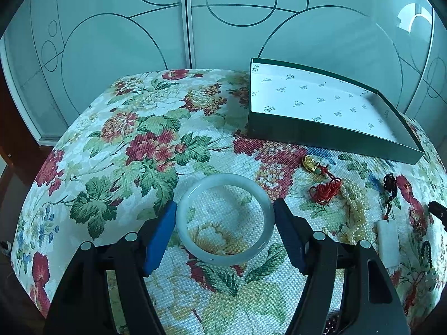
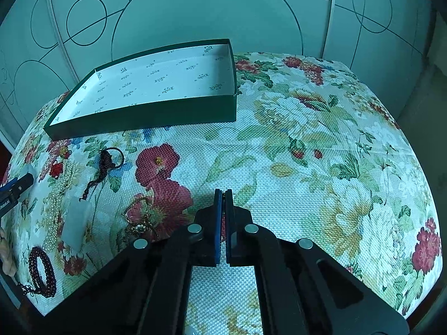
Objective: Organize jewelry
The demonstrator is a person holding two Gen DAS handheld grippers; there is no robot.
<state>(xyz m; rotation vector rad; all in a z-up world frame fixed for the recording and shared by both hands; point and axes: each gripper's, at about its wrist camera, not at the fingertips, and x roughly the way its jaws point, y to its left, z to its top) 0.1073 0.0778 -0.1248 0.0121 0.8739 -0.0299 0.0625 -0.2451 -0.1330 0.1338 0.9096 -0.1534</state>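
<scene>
A pale jade bangle (image 1: 225,219) lies flat on the floral cloth. My left gripper (image 1: 225,205) is open, its blue pads on either side of the bangle, close to its rim. A dark green shallow box (image 1: 332,136) with white printed lining stands empty at the far right; it also shows in the right wrist view (image 2: 139,117). My right gripper (image 2: 223,192) is shut and empty, low over the cloth. Left of it lie a gold chain (image 2: 139,223), a white jade pendant (image 2: 74,223) on a dark cord, a pearl strand (image 2: 54,209) and a dark red bead bracelet (image 2: 42,272).
A gold charm with red knot (image 1: 321,180), pearl strand (image 1: 353,206) and white pendant (image 1: 388,241) lie right of the left gripper. The floral cloth (image 2: 307,167) covers a rounded table. Frosted patterned sliding doors (image 1: 125,28) stand behind it.
</scene>
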